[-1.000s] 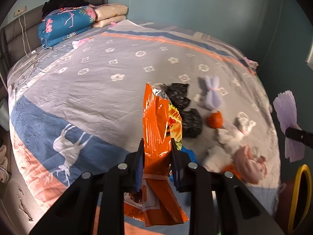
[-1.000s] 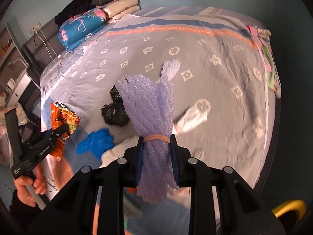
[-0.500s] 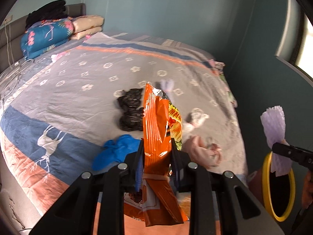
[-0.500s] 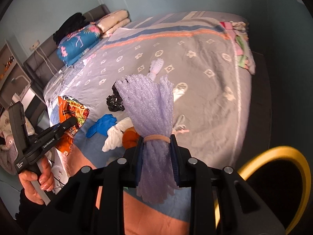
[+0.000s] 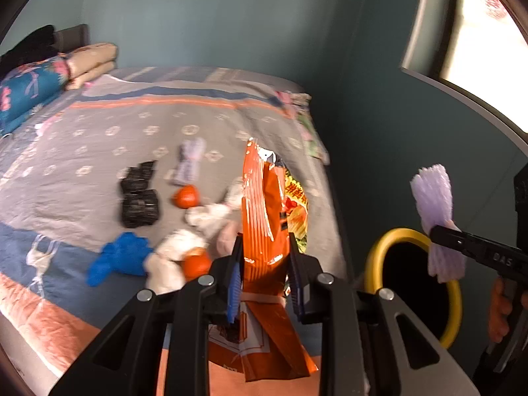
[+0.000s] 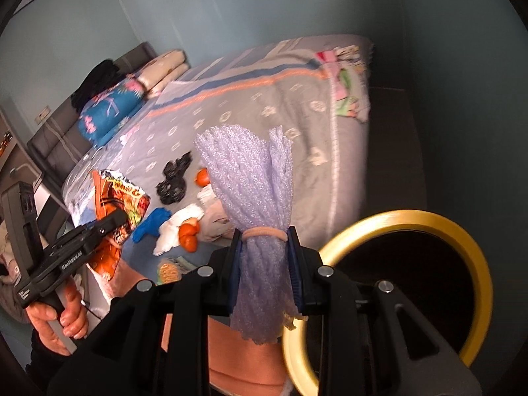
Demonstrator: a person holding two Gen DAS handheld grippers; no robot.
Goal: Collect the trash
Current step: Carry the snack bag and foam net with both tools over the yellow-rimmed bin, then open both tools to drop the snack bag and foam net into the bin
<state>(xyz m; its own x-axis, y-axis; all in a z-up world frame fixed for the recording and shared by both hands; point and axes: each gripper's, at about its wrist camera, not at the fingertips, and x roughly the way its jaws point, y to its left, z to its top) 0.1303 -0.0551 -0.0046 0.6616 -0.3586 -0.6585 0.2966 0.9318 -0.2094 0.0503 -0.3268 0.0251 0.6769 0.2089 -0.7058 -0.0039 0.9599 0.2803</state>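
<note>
While an orange snack bag (image 5: 264,224) stands upright, clamped between the jaws of the left gripper (image 5: 265,277), the right gripper (image 6: 265,270) holds its jaws pressed on a bundle of lilac foam netting (image 6: 250,191) cinched by a pale elastic band. Both pieces of trash are held off the bed (image 5: 99,132), the snack bag above its near edge and the netting out beside it, just over the yellow rim of a dark bin (image 6: 396,224) that sits next to the bed's foot. In the left wrist view the netting (image 5: 435,204) shows at far right, pinched in the other tool above the bin's rim (image 5: 379,250). More litter lies on the grey patterned bedspread: two crumpled black bags (image 5: 138,198), a blue glove (image 5: 118,257), white tissues (image 5: 204,217), orange peel pieces (image 5: 186,196) and a second lilac netting piece (image 5: 189,161). Folded quilts (image 5: 29,89) are stacked by the headboard. The scene is slightly blurred.
</note>
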